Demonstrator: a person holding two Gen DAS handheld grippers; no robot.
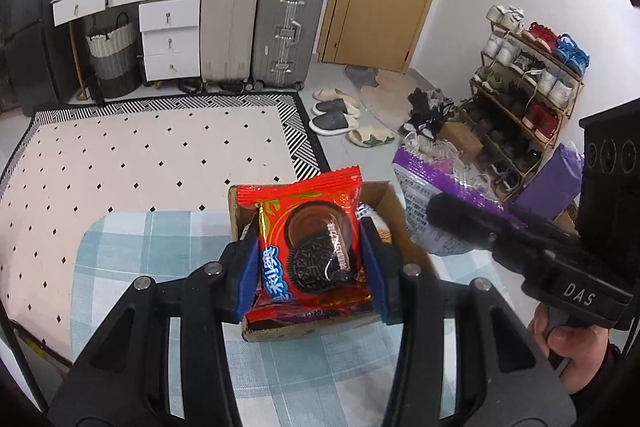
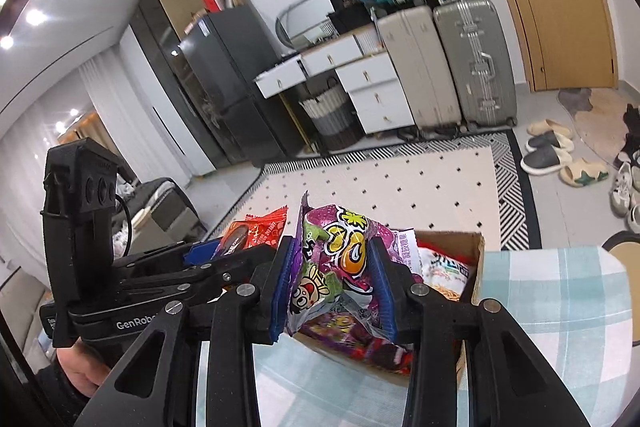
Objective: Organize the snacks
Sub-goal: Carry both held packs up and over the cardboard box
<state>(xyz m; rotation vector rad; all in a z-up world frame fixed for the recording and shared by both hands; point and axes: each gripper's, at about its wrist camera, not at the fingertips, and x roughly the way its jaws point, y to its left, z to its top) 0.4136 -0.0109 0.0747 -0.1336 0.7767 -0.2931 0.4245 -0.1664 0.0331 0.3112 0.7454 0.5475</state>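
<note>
We have the left claw (image 1: 310,251) clamped on a red cookie pack (image 1: 308,239) above the box (image 1: 384,195). Right claw (image 2: 332,287) grips a purple bag (image 2: 336,267) over the same box.

Left gripper (image 1: 310,259) and right gripper (image 2: 334,287) side by side, pitched downward, each clamped on something.

Red cookie packet (image 1: 316,243), purple snack bag (image 2: 340,267), blue-checked tablecloth (image 1: 132,259)

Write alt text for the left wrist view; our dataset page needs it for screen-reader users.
The left gripper holds a red cookie packet above an open cardboard box on a checked cloth.
</note>
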